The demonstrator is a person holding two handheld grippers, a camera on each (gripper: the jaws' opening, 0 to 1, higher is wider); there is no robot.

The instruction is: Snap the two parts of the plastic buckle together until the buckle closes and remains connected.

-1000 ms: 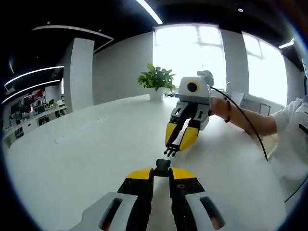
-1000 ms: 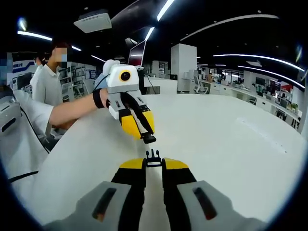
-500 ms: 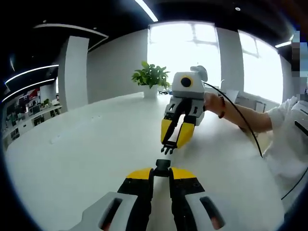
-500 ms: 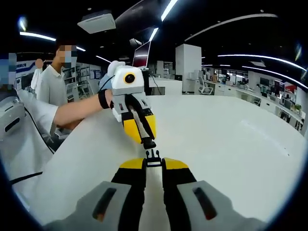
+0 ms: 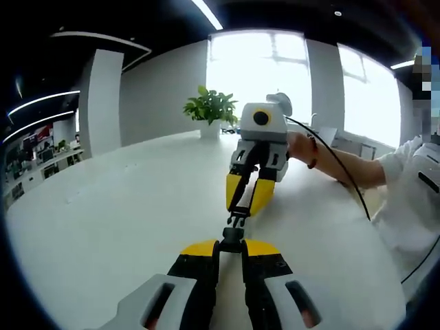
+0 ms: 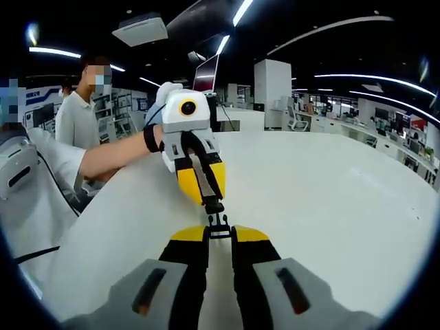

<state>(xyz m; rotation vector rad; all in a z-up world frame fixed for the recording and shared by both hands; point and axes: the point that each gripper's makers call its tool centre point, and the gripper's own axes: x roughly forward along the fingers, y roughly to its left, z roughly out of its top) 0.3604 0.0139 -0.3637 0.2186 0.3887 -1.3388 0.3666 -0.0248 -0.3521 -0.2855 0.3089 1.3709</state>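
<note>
left hand-held gripper (image 5: 231, 249) clamped on socket half (image 5: 232, 236) | right hand-held gripper (image 5: 244, 201) clamped on pronged half (image 5: 236, 220), tips meeting above white worktop (image 5: 124, 213) | risk: slight tilt jams prongs, or half slips before latching

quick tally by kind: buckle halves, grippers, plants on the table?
Buckle halves: 2, the socket half in the left gripper and the pronged half in the right gripper, tips meeting
Grippers: 2
Plants: 1, the potted plant at the far edge of the table
Total: 5
</note>
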